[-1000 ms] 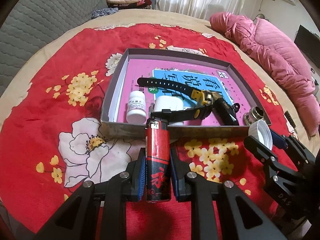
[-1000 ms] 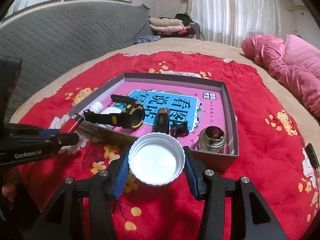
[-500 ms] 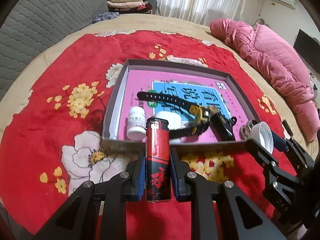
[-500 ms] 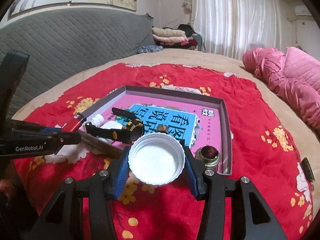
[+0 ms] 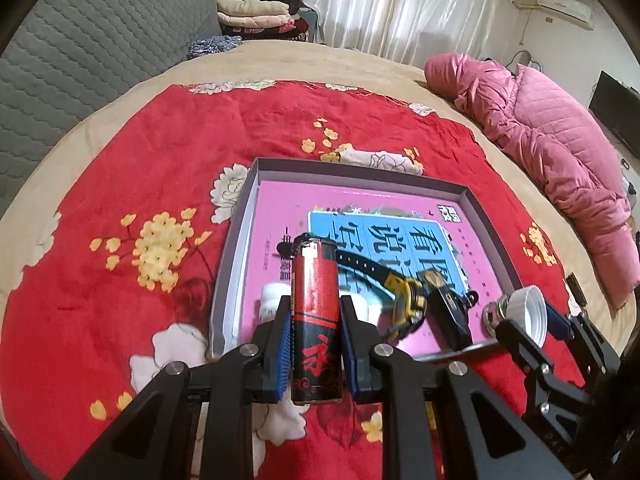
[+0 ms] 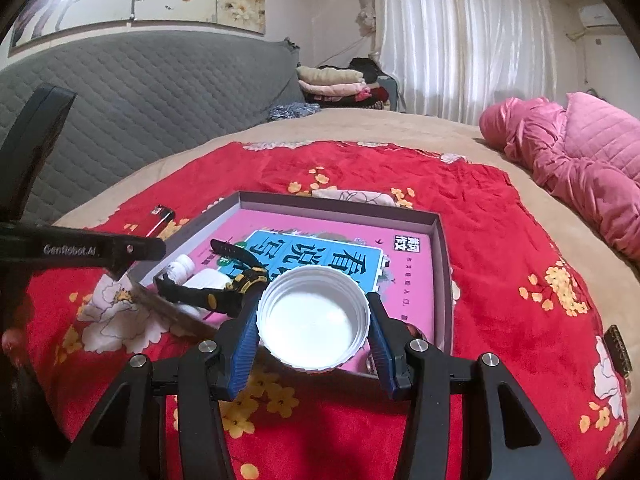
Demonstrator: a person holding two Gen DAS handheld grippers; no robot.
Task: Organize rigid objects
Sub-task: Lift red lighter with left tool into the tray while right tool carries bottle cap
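Red-and-black lighter (image 5: 316, 320) stands pinched upright in the left tool (image 5: 314, 350), over the near left corner of the grey box (image 5: 360, 170). The right tool (image 6: 312, 338) clamps a white cap (image 6: 312, 322) above the box's near wall. Best to carry each over bare pink floor, clear of the watch (image 5: 404, 300), and lower before releasing.

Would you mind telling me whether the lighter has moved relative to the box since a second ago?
Yes. The lighter has moved forward over the box's near wall; its tip now overlaps the book inside.
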